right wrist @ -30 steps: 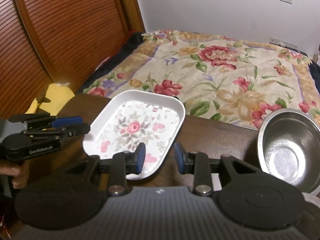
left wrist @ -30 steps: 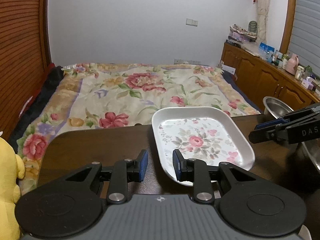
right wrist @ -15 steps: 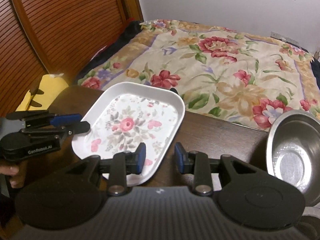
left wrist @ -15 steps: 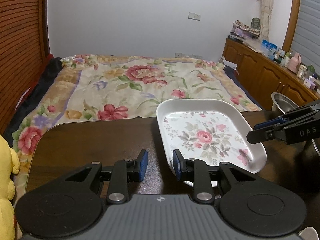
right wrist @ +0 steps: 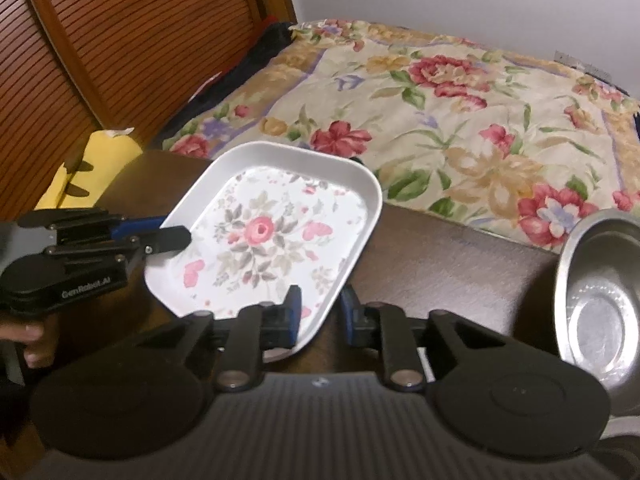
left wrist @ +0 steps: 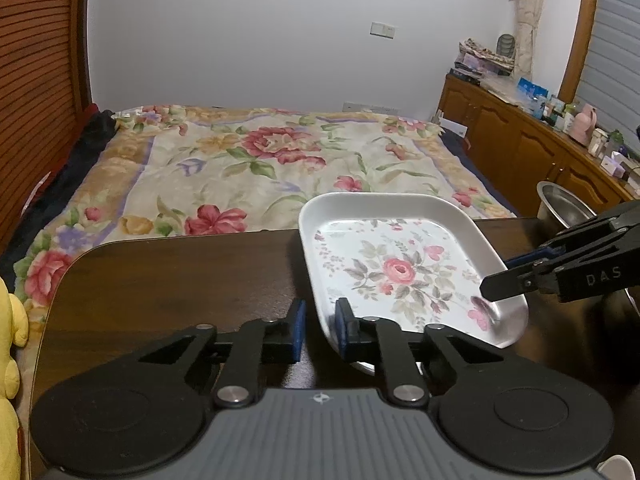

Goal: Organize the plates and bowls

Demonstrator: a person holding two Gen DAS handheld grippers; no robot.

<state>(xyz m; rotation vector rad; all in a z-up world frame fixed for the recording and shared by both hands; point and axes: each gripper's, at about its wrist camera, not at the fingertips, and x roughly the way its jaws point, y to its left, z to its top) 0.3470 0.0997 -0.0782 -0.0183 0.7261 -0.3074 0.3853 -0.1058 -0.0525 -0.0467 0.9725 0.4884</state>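
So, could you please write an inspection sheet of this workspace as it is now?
Surface: dark wooden table, bare on its left part.
Job's things: white floral plate near the far edge; steel bowl to its right.
Clutter: yellow plush toy beside the table.
Grippers: left tongs open astride the plate's near rim; right tongs open astride its opposite rim.
Cables: nothing seen.
Surroundings: bed with floral blanket, wooden cabinet with small items.

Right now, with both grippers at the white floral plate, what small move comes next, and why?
Probably close the left gripper on the white rectangular floral plate: its near rim already sits between the open fingers. The right gripper also straddles an edge, open.
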